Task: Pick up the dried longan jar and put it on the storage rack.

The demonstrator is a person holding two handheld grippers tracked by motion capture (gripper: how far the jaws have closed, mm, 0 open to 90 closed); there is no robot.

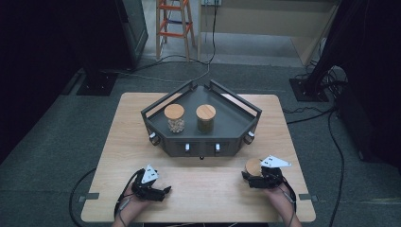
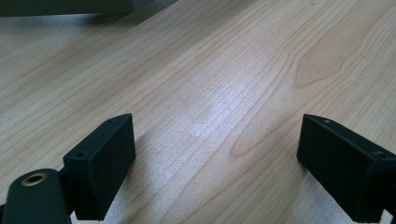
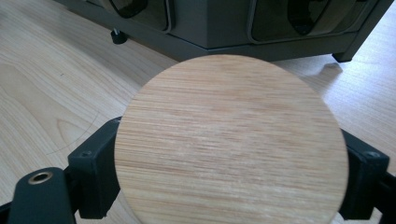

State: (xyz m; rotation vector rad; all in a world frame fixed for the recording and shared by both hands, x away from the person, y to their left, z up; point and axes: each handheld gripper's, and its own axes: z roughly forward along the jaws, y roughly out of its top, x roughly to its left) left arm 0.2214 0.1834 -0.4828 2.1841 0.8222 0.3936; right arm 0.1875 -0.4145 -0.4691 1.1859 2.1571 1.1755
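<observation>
- Right gripper (image 1: 257, 178) sits near the table's (image 1: 118, 156) front-right corner, jaws pinching a jar with a wooden lid (image 3: 231, 140) by its sides; lid face up, dead centre between the jaws.
- Left gripper (image 1: 158, 191), near the front-left corner, is spread wide over bare wood, holding nothing.
- Grey corner tray (image 1: 236, 120) lies straight ahead of the held jar, toward the table's far edge; right hand is nearer.
- Two lidded jars (image 1: 174, 117) (image 1: 205, 117) already stand upright in it.

Light wood table (image 1: 123, 156) carries a dark grey angled rack (image 1: 236, 124) at its far-centre. A wooden-lidded jar (image 1: 253, 166) stands on the top near the front-right edge, just in front of the rack's right corner. L side of the top is bare wood.
</observation>
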